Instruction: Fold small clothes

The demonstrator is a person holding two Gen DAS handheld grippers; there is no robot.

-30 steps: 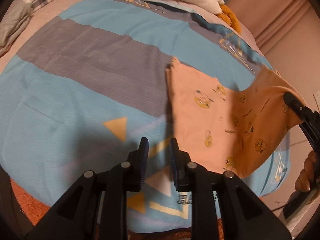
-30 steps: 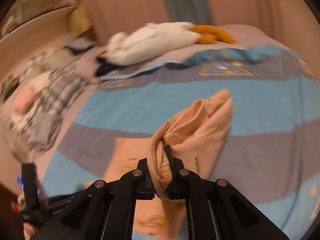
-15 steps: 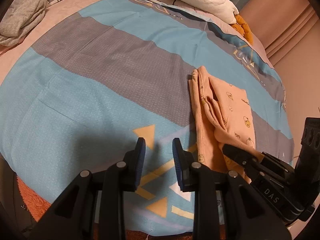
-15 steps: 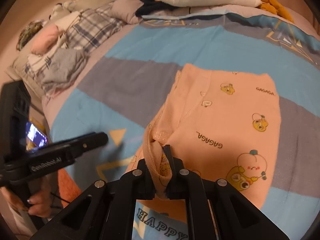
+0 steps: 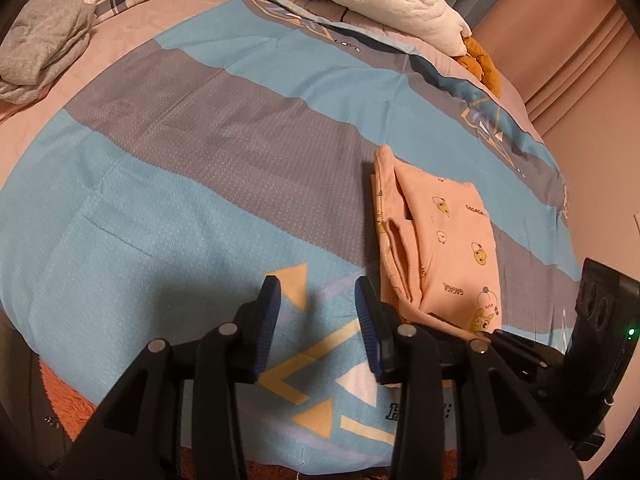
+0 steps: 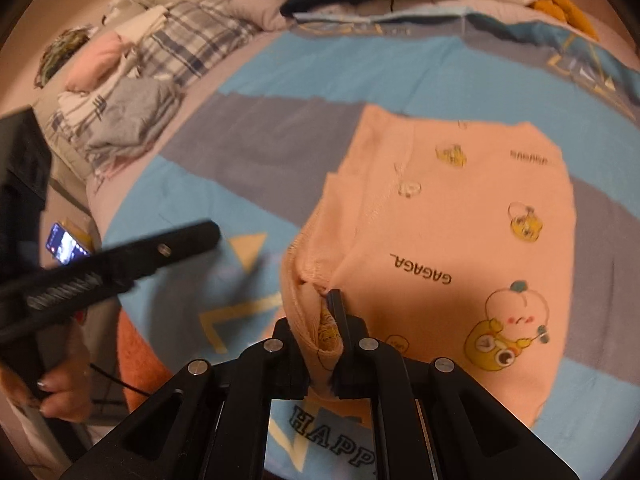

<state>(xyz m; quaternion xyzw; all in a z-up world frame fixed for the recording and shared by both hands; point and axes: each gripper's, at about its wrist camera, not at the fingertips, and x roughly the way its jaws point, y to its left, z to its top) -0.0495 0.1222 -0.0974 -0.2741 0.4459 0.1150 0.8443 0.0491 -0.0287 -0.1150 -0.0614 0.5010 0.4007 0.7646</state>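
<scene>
The small peach cotton garment printed with yellow cartoon ducks point(image 6: 460, 240) lay on the bed, folded over on itself into a rough rectangle, on the blue-and-grey striped duvet cover point(image 5: 180, 184) near its front edge. One bunched corner of it, at the near left of the fold, sat pinched in my right gripper point(image 6: 330, 320), whose jaws were pressed tight together on the cloth. I judged I kept that hold so the top layer would settle square on the one beneath rather than slide off; the fold looked laid but not yet let go.

My left gripper point(image 5: 318, 320) hung just left of the garment, over the yellow triangles on the duvet, touching nothing. Its jaws had just been opening and stood apart with only bedding showing between them. My guess was that it was being readied to take the garment's left edge, where the layers point(image 5: 394, 240) gaped a little and wanted tidying.

Farther out, a heap of grey and plaid clothes point(image 6: 132, 92) waited along the bed's left side, and a white plush toy with orange feet point(image 5: 400, 0) lay across the head of the bed. The hand point(image 6: 60, 388) gripping the left tool's handle showed low in the right wrist view.
</scene>
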